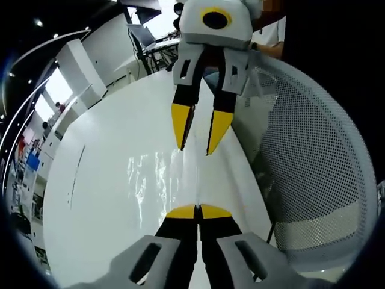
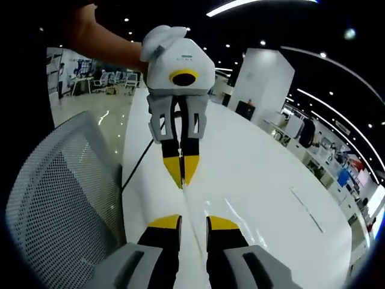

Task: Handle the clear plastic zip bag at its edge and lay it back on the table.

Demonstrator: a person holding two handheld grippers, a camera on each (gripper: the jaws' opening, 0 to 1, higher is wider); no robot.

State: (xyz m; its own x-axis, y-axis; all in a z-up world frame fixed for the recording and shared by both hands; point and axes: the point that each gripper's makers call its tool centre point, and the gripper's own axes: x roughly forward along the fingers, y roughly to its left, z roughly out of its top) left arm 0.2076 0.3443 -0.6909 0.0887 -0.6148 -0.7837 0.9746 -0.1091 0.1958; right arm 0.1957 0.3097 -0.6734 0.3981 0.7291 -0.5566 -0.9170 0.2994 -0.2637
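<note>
While left gripper [image 1: 198, 211] clenched on zip bag [image 1: 157, 180] edge, bag's long axis runs toward released right gripper [image 2: 194, 221].

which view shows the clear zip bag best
The left gripper view: the clear zip bag catches glare, so its wrinkled sheet reads against the white table. In the right gripper view it is a thin edge-on strip between the grippers.
</note>
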